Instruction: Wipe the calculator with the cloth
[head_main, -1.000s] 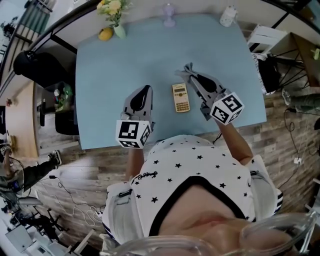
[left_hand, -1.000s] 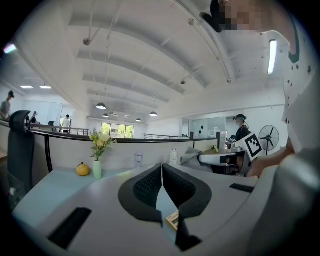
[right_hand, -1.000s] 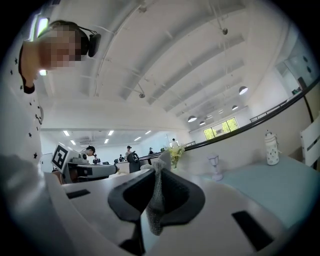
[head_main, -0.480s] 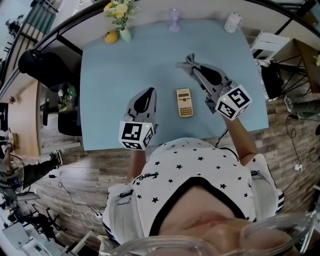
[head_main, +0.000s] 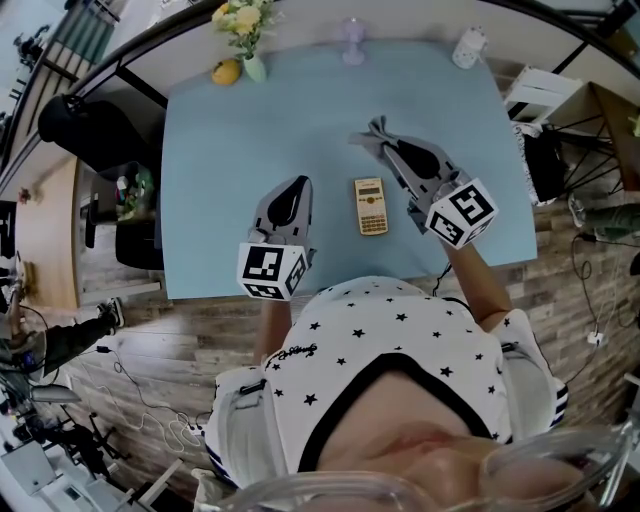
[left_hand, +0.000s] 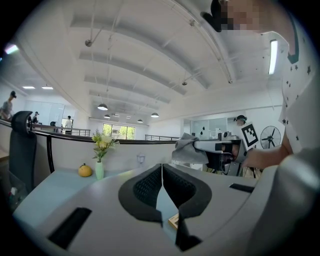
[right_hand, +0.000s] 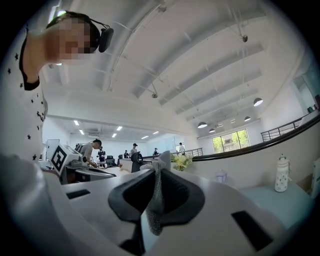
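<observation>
Calculator (head_main: 370, 206) lay face up on the pale blue table (head_main: 230, 130), close to the near edge and between the two hand-held tools, with the wiping apparently still to begin. The right gripper (head_main: 392, 148) was clamped on a grey cloth (head_main: 368, 134), with a fold pinched between the jaws and the loose end bunched past the tips. Its own camera showed the fabric filling the seam between the pads. That tool appeared to be held off the tabletop, just right of the calculator and reaching beyond its far end. The cloth therefore hung clear of the keys and, by the look of it, had not yet been laid on them. The left gripper (head_main: 290, 195) sat to the left of the calculator, apart from it, its jaws closed together with nothing in them. Through the gap below them only bare table and a corner of the calculator's case showed. Its likely role was to steady the device should the cloth push it, since a light case could slide on a smooth top. A vase of flowers (head_main: 253, 66), a yellow fruit (head_main: 225, 72) and a bottle (head_main: 468, 46) stood along the far edge, well away from the work.
</observation>
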